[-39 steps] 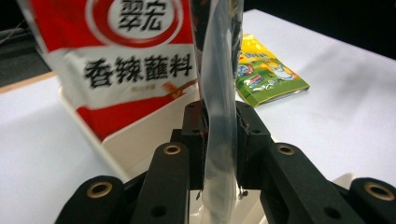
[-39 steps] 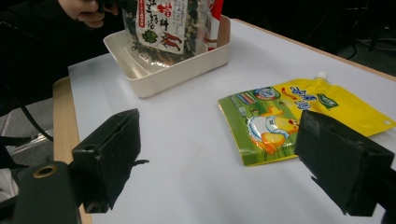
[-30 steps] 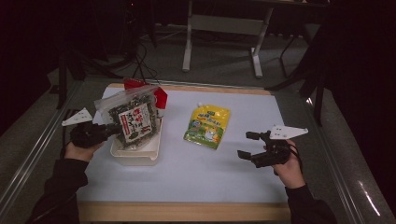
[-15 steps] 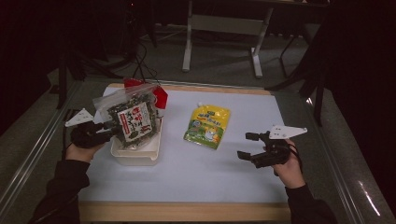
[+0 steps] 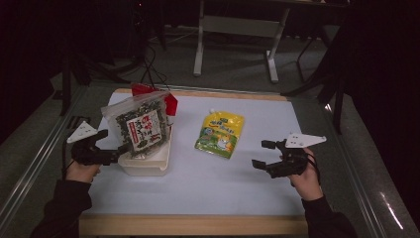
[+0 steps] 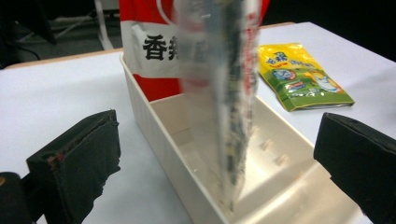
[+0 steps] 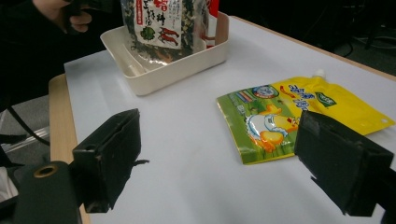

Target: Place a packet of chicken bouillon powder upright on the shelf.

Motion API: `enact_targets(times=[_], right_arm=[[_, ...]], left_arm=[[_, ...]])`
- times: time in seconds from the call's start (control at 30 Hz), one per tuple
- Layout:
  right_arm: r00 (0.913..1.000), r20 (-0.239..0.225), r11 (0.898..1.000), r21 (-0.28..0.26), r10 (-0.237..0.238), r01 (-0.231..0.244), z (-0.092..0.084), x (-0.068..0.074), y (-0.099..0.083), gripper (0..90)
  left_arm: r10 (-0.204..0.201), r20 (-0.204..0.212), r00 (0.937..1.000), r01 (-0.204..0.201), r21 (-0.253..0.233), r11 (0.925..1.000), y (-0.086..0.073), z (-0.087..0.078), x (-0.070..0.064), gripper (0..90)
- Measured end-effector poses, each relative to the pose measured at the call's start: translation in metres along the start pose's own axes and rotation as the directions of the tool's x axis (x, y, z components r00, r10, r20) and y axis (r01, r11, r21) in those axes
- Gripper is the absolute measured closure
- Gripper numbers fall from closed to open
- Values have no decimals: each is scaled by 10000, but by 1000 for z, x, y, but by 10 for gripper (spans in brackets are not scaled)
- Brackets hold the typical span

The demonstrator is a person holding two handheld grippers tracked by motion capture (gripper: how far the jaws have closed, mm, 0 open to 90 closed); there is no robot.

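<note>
Left hand-held gripper (image 5: 116, 151): we see its jaws have just been opening, now wide, pads clear of the seaweed bag (image 5: 140, 128); bag stands upright in the white bin (image 5: 148, 166) on the tabletop (image 5: 208, 183); we judge placement done; right hand-held gripper (image 5: 260, 153) open, empty, near the yellow pouch (image 5: 220, 134), likely next.

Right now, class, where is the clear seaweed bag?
In the high view, the clear seaweed bag stands upright in the white bin at table left, before a red packet.
</note>
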State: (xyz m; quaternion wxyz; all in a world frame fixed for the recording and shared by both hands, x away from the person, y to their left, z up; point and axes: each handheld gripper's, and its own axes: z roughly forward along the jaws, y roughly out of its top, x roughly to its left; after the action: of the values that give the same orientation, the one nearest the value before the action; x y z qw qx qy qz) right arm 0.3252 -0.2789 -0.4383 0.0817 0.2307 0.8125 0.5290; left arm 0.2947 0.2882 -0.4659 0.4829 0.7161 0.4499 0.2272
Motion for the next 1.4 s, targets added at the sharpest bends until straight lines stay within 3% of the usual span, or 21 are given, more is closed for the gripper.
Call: enact_targets(times=[0.07,0.27,0.37,0.4,0.47,0.57,0.67,0.73,0.8,0.83,0.87,0.9,0.97,1.03,1.07,1.13,1.17,1.2,1.23,1.4], right_arm=[[9999,22,9998,-149,-104,104,1,-2,-1,145],[10000,92,9997,-252,-25,27,3,-2,-2,144],[9997,172,9998,-117,172,-170,6,-3,-3,137],[9982,584,9999,-28,160,-158,9,-2,-4,126],[9975,684,9998,-57,169,-165,10,-1,-4,122],[9983,551,9997,-166,207,-198,16,-2,-3,133],[9982,556,9998,-50,205,-202,21,-2,-3,136],[9982,589,9999,-54,143,-140,25,-3,-2,152],[9979,649,10000,88,41,-46,28,-3,-1,161],[9974,725,9998,171,-56,44,30,-3,-1,175],[9960,878,9996,238,-141,121,37,-4,2,280],[9960,878,9996,238,-141,121,37,-4,2,280],[9951,956,9990,378,-258,223,41,-7,5,464],[9947,1018,9989,468,-138,91,47,-11,7,488],[9941,1074,9979,638,-151,83,54,-15,8,558],[9935,1139,9982,599,-78,10,58,-17,8,563],[9945,1050,9979,638,-1,-66,64,-21,9,650],[9945,1050,9979,638,-1,-66,64,-21,9,650],[9943,1060,9976,675,72,-144,71,-26,9,680],[9943,1048,9954,919,173,-270,86,-34,11,801]], left_arm=[[437,-278,9987,-434,95,9990,-2,-10,-14,16],[585,-196,9981,-586,-5,9983,-5,-26,-33,13],[680,79,9977,-679,-104,9976,-7,-31,-43,13],[679,271,9973,-676,-123,9976,-7,-33,-47,13],[631,491,9968,-621,-220,9978,-8,-34,-54,13],[845,1169,9895,-838,-104,9964,-11,-29,-72,13],[896,1445,9854,-903,-21,9959,-13,-23,-82,13],[1037,1831,9776,-1070,82,9942,-15,-16,-92,13],[1041,1924,9758,-1077,87,9941,-16,-13,-96,13],[1087,2251,9683,-1135,88,9935,-19,-6,-106,13],[1160,2465,9622,-1216,75,9926,-21,-1,-114,13],[1160,2465,9622,-1216,75,9926,-21,-1,-114,13],[1258,2621,9568,-1314,36,9913,-23,4,-123,13],[1322,2753,9522,-1376,2,9905,-27,9,-130,13],[1329,2817,9503,-1389,16,9903,-28,12,-134,13],[1405,2967,9446,-1482,32,9890,-32,16,-140,13],[1452,2988,9432,-1540,60,9881,-34,18,-143,13],[1528,2999,9416,-1624,71,9867,-35,20,-146,13],[1588,3125,9366,-1708,113,9852,-38,24,-149,13],[1582,3259,9321,-1736,188,9846,-44,29,-153,13]])
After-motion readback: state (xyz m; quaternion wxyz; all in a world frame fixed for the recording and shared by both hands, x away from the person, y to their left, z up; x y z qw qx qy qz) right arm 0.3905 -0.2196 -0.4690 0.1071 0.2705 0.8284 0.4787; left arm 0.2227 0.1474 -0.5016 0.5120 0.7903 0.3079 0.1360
